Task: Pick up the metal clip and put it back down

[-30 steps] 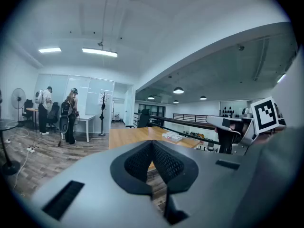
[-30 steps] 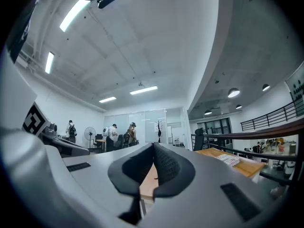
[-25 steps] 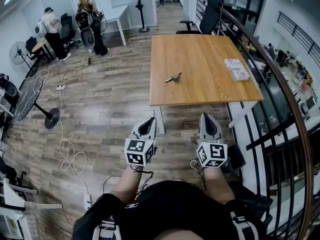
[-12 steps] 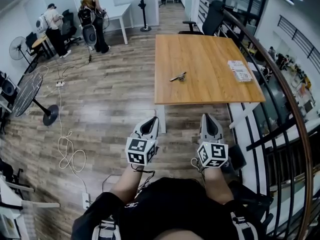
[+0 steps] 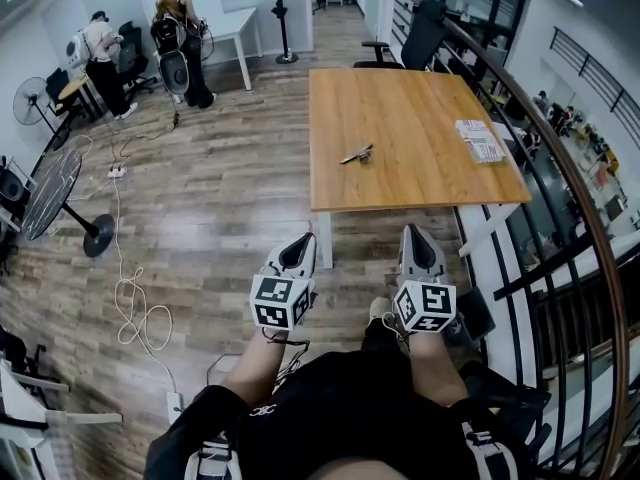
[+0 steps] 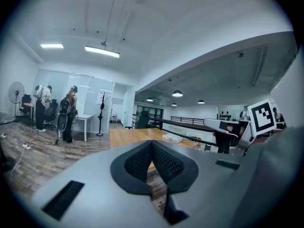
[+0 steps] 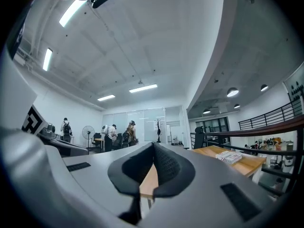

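Head view puts your two grippers low in front of you, above the wooden floor (image 5: 200, 198) and short of the tabletop (image 5: 420, 98). Your left gripper (image 5: 298, 251) and right gripper (image 5: 420, 243) sit side by side, both pointing toward its near edge. Each gripper view shows you jaws pressed together, with nothing between them. The metal clip (image 5: 357, 154) lies on the tabletop, left of the middle, well apart from both grippers. A white packet (image 5: 478, 140) rests near the right edge. Two people (image 5: 185, 28) stand far off at the upper left.
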`<action>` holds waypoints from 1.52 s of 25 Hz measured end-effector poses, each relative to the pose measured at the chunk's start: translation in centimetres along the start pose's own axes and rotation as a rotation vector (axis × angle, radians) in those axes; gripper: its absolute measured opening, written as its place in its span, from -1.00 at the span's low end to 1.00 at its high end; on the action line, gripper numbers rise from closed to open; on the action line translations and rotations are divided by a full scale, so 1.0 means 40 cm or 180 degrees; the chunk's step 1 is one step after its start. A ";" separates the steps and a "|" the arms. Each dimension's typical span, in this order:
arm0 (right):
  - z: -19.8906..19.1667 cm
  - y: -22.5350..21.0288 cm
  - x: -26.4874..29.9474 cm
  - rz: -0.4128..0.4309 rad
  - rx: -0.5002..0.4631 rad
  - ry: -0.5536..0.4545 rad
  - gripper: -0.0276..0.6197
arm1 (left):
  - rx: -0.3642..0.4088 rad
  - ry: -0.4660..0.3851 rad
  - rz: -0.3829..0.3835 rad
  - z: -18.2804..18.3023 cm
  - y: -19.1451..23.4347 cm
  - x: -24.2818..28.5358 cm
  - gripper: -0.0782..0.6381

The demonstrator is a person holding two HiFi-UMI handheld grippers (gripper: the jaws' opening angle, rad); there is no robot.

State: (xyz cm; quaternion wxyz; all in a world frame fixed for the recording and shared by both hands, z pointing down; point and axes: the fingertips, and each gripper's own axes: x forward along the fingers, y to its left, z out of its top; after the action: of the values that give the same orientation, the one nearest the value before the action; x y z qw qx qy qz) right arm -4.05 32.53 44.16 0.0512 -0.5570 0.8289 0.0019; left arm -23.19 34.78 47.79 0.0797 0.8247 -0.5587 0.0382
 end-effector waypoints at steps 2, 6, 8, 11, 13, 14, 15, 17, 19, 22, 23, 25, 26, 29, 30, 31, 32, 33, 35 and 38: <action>-0.008 -0.005 0.018 0.0031 -0.0013 0.0003 -0.86 | -0.0014 0.0003 0.0016 -0.005 0.007 0.019 -0.74; -0.023 -0.054 0.092 0.0071 0.0009 0.0001 -0.86 | -0.0005 0.0027 0.0057 -0.005 0.016 0.098 -0.74; -0.031 -0.084 0.140 0.0092 0.0033 -0.0009 -0.86 | 0.0007 0.0040 0.0078 -0.005 0.023 0.147 -0.74; -0.043 -0.136 0.220 0.0128 0.0080 -0.0043 -0.86 | 0.0011 0.0059 0.0125 0.000 0.043 0.236 -0.74; -0.048 -0.180 0.282 0.0169 0.0169 -0.0061 -0.86 | 0.0032 0.0071 0.0157 0.013 0.057 0.305 -0.74; -0.052 -0.203 0.316 0.0198 0.0234 -0.0059 -0.86 | 0.0044 0.0080 0.0175 0.021 0.065 0.342 -0.74; -0.055 -0.228 0.351 0.0222 0.0281 -0.0053 -0.86 | 0.0054 0.0091 0.0193 0.030 0.073 0.381 -0.74; -0.058 -0.282 0.423 0.0253 0.0293 -0.0040 -0.86 | 0.0085 0.0120 0.0232 0.051 0.085 0.466 -0.74; -0.056 -0.341 0.497 0.0280 0.0274 -0.0028 -0.86 | 0.0115 0.0139 0.0280 0.075 0.095 0.552 -0.74; -0.051 -0.423 0.608 0.0323 0.0226 -0.0009 -0.86 | 0.0136 0.0147 0.0350 0.114 0.108 0.675 -0.74; -0.048 -0.449 0.644 0.0336 0.0202 -0.0002 -0.86 | 0.0140 0.0154 0.0370 0.125 0.112 0.715 -0.74; -0.046 -0.501 0.714 0.0363 0.0159 0.0022 -0.86 | 0.0131 0.0172 0.0405 0.143 0.118 0.796 -0.74; -0.048 -0.528 0.750 0.0382 0.0144 0.0041 -0.86 | 0.0126 0.0182 0.0419 0.151 0.119 0.837 -0.74; -0.056 -0.596 0.854 0.0450 0.0127 0.0098 -0.86 | 0.0126 0.0184 0.0478 0.176 0.129 0.946 -0.74; -0.059 -0.612 0.884 0.0474 0.0122 0.0112 -0.86 | 0.0122 0.0171 0.0502 0.186 0.133 0.972 -0.74; -0.062 -0.625 0.911 0.0497 0.0116 0.0127 -0.86 | 0.0116 0.0156 0.0525 0.194 0.136 0.993 -0.74; -0.066 -0.635 0.934 0.0515 0.0110 0.0145 -0.86 | 0.0113 0.0148 0.0547 0.200 0.140 1.010 -0.74; -0.070 -0.643 0.954 0.0526 0.0108 0.0165 -0.86 | 0.0111 0.0154 0.0564 0.202 0.144 1.025 -0.74; -0.077 -0.651 0.986 0.0537 0.0121 0.0193 -0.86 | 0.0098 0.0197 0.0572 0.200 0.154 1.048 -0.74; -0.084 -0.651 1.021 0.0555 0.0128 0.0223 -0.86 | 0.0092 0.0242 0.0556 0.193 0.180 1.078 -0.74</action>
State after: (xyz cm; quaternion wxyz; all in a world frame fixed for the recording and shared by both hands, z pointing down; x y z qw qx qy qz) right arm 4.44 -15.27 45.37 0.0330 -0.4814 0.8754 -0.0298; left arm -13.98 -8.64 47.38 0.0853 0.7718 -0.6244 0.0844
